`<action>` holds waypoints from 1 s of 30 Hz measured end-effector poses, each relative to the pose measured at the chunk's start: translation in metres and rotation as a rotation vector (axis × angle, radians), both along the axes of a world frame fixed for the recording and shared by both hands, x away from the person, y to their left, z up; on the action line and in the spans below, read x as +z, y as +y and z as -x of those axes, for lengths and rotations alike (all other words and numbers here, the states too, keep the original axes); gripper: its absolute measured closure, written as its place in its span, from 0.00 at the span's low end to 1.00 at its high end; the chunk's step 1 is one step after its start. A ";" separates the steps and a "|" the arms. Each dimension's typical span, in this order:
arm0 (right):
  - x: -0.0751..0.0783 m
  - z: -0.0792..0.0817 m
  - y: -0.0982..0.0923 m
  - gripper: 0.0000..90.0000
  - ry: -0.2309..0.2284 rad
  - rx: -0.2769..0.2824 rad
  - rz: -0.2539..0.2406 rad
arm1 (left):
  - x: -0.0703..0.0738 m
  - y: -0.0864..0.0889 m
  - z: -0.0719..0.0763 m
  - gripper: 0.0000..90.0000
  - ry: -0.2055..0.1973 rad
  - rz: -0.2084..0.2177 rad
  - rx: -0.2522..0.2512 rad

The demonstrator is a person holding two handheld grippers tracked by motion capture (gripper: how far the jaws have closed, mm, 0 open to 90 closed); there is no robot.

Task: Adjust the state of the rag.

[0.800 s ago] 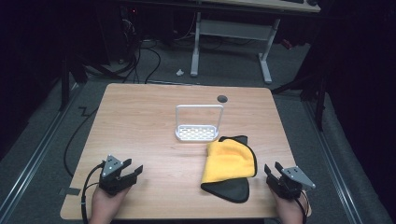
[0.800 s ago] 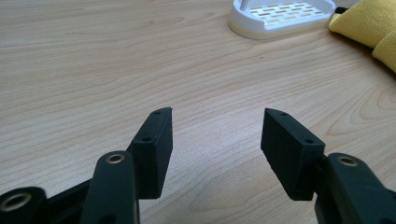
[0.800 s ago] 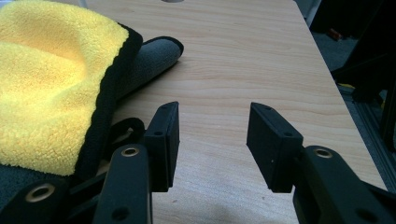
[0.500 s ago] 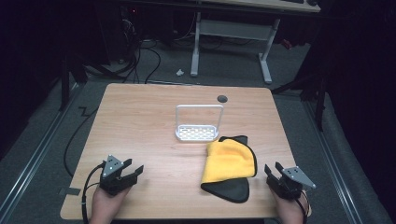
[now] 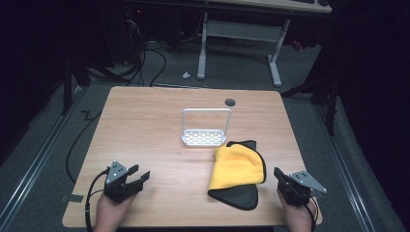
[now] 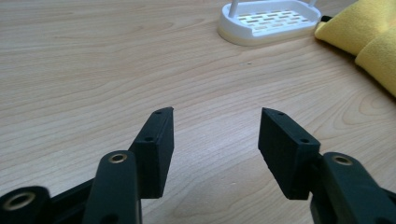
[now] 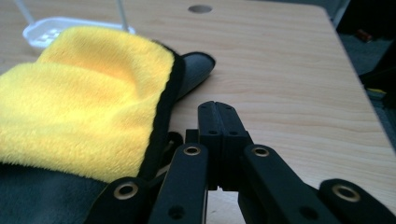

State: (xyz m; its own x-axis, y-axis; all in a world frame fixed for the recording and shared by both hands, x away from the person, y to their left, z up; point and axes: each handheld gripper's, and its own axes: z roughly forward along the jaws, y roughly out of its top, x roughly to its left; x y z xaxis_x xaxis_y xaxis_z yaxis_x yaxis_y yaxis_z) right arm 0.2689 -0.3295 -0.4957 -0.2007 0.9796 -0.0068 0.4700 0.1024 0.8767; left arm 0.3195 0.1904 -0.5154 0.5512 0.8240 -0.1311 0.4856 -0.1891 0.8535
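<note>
While the left gripper (image 5: 138, 178) rests near the table's (image 5: 145, 125) front edge with its fingers (image 6: 156, 140) spread over bare wood, the right gripper (image 7: 219, 114) has its fingers pressed together on nothing. The yellow-and-black cloth (image 5: 238, 171) lies just beside the right fingertips, and the white rack (image 5: 205, 135) stands beyond it.

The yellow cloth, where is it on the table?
In the high view the yellow cloth lies right of the table's middle, just in front of the white rack, with the right tool close beside it.
</note>
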 end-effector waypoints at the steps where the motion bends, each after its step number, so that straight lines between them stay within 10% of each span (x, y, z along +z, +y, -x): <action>1: -0.006 -0.003 0.004 1.00 0.041 0.033 0.019 | 0.000 -0.003 0.001 0.54 0.005 -0.003 -0.011; 22: -0.027 -0.005 0.110 1.00 0.138 0.409 0.100 | 0.003 -0.029 0.012 0.52 0.001 -0.012 -0.098; 30: -0.021 0.002 0.116 0.97 0.107 0.438 0.109 | 0.015 -0.085 0.030 0.45 -0.035 -0.008 -0.261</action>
State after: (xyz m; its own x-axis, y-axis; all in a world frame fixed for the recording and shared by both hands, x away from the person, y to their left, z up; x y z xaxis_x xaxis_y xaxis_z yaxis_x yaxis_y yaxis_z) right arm 0.2670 -0.2137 -0.5167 -0.6009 0.7969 -0.0617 0.4492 0.4005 0.7987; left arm 0.2894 0.1049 -0.5005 0.7493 0.6543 -0.1022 0.3898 -0.3110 0.8668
